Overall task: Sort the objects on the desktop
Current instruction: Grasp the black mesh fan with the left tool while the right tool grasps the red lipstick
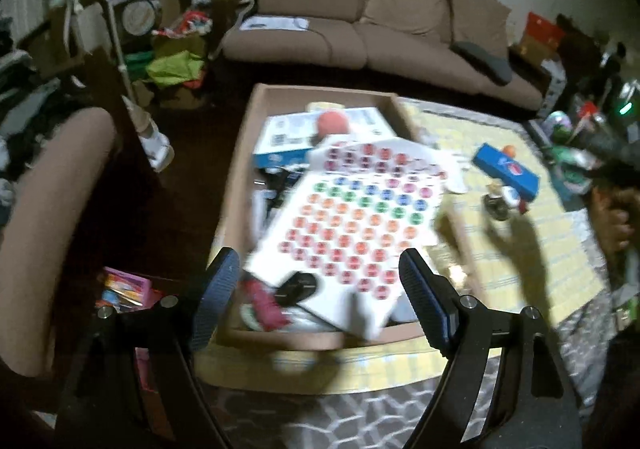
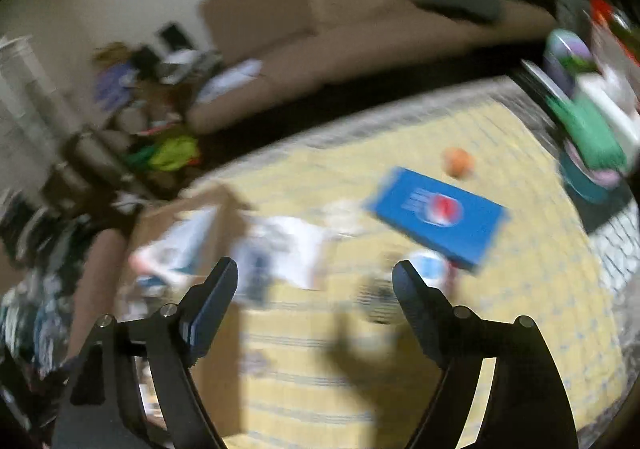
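Note:
A cardboard box [image 1: 236, 177] sits on the yellow mat [image 1: 532, 249]. Inside it, a white sheet of coloured round stickers [image 1: 356, 217] lies tilted on top of a blue-and-white carton [image 1: 280, 137], a red ball [image 1: 333, 122], a black mouse-like object [image 1: 298, 287] and a red item [image 1: 264, 305]. My left gripper [image 1: 316, 285] hovers open over the box's near end, nothing between its fingers. On the mat lie a blue Pepsi box [image 2: 438, 213], an orange ball [image 2: 459, 162], papers [image 2: 288, 245] and small items [image 2: 426, 267]. My right gripper [image 2: 314, 297] is open above the mat; the view is blurred.
A brown sofa [image 1: 380, 25] stands behind the mat, with a dark cushion [image 1: 482, 59] on it. A brown chair arm [image 1: 52, 209] is at the left. Clutter fills the back left [image 1: 176, 61] and the right edge [image 2: 588, 129]. A hand [image 1: 616, 217] shows at far right.

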Available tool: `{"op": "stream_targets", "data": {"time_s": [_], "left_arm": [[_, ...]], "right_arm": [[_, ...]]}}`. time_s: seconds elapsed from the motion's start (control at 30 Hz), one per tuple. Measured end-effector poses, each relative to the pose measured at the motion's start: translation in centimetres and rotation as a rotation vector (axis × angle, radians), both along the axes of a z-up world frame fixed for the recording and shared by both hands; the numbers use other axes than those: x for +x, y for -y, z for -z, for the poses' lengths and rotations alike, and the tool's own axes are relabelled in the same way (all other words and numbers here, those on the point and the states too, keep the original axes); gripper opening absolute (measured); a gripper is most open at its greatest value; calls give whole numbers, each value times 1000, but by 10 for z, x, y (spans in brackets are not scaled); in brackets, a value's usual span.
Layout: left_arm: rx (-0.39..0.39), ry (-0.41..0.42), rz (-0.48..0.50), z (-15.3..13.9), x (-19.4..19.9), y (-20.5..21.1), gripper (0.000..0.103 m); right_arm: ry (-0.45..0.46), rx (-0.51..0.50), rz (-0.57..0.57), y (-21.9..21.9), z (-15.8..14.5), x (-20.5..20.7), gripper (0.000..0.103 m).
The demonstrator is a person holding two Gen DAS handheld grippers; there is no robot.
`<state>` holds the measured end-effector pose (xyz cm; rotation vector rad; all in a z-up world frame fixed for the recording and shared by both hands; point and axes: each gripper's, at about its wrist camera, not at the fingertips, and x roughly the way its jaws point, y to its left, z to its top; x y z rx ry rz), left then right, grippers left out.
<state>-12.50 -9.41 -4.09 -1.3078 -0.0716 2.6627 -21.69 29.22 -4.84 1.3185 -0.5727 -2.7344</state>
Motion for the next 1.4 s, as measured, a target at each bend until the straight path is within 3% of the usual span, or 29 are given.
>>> {"op": "stream_targets", "data": {"time_s": [0.07,0.13,0.2,0.27,0.3,0.37,0.47,0.6,0.67,0.73,0.77,0.8,0.83,0.9,1.1,1.13,1.23,1.33,1.4], "left_arm": [[-5,13,18,-1,3,-9,80],[-4,7,8,-3,6,-15,80],[49,3,-2,-8,8,-23,86],[134,2,0,-12,8,-31,89],[181,5,9,-12,7,-39,89],[205,4,31,-11,7,-56,89],[149,-2,75,-3,8,-88,89],[135,25,121,16,8,-118,89],[139,44,144,22,9,-129,89],[137,53,169,25,11,-137,89],[134,46,181,24,13,-140,89],[131,40,190,23,16,-142,89],[127,34,197,22,18,-143,89],[117,16,212,20,22,-145,89],[101,15,237,22,31,-151,89],[91,13,240,23,32,-152,89],[67,5,259,24,34,-156,89],[66,6,270,26,36,-160,89],[65,2,274,27,35,-163,89]], "right_arm": [[96,85,36,-20,27,-13,82],[188,184,3,-28,58,-21,82],[234,244,-53,-28,87,-29,82],[268,216,-46,-33,107,-38,77],[260,168,-36,-35,112,-42,75],[211,86,-35,-36,120,-49,74],[267,249,-70,-23,137,-61,74],[235,247,-59,-29,141,-56,72],[240,261,-105,-29,138,-54,58],[262,196,-127,-38,134,-52,56],[264,153,-130,-44,130,-52,46],[257,107,-141,-49,125,-49,30],[253,49,-158,-53,119,-48,4],[258,-41,-178,-59,106,-43,7],[240,18,-155,-63,76,-30,10],[258,22,-141,-65,80,-30,11],[329,36,-105,-69,107,-40,33],[361,9,-65,-75,135,-47,36],[307,-6,-41,-76,136,-48,38]]}}
